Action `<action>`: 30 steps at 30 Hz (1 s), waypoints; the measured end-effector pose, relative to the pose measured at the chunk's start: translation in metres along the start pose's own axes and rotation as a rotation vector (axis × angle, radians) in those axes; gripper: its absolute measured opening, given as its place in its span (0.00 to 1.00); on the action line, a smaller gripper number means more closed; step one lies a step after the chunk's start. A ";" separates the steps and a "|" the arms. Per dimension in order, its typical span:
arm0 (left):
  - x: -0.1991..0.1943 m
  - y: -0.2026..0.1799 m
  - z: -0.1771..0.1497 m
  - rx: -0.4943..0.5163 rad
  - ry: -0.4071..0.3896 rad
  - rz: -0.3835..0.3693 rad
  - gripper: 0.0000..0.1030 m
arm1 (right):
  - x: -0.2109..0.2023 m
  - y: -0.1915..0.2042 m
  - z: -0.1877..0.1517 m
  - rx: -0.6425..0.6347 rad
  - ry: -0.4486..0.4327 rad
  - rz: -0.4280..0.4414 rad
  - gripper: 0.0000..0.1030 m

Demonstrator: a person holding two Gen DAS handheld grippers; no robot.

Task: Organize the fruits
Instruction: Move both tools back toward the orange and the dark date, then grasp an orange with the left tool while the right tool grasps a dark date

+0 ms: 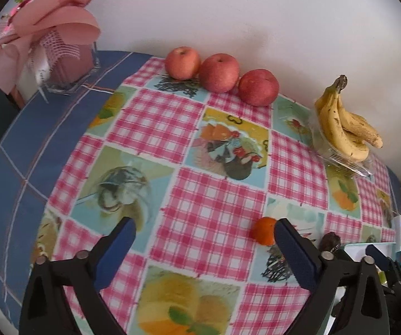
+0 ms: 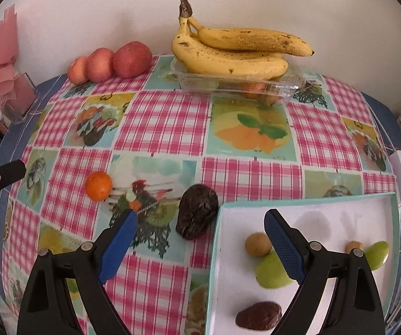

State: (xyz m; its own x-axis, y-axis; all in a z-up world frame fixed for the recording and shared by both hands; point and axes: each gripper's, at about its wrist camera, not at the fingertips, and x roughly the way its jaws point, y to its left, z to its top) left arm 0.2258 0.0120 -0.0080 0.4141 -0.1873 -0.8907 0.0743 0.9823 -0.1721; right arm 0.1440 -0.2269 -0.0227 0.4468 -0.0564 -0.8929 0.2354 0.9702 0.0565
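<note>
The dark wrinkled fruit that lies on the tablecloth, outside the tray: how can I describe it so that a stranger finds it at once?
Find the white tray with the turquoise rim on the pink checked tablecloth. Just beyond its left rim lies the dark brown wrinkled fruit. Its twin lies inside the tray; the small round orange fruit further left is bright and smooth.

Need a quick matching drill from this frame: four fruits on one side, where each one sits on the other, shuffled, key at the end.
Things:
1. bananas
2. apples
3. orange
4. green fruit

Places:
A. in the white tray
B. in a row by the wall
C. on top of the clear plastic box
D. alone on the tablecloth

Pairs: 1-C, 2-B, 3-D, 4-A
</note>
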 end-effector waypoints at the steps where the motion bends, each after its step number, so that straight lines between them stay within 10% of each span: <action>1: 0.002 -0.001 0.001 -0.001 0.000 -0.002 0.90 | 0.001 0.000 0.001 -0.003 -0.006 0.002 0.90; 16: 0.050 -0.043 -0.005 0.056 0.089 -0.091 0.76 | 0.032 0.002 0.006 -0.057 -0.011 0.027 0.54; 30: 0.075 -0.064 -0.012 0.095 0.140 -0.136 0.34 | 0.047 0.010 0.006 -0.123 -0.007 -0.004 0.40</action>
State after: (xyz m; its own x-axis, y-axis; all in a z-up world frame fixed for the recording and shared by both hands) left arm 0.2413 -0.0650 -0.0686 0.2646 -0.3103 -0.9131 0.2083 0.9428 -0.2601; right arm 0.1725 -0.2216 -0.0609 0.4525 -0.0615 -0.8897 0.1293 0.9916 -0.0028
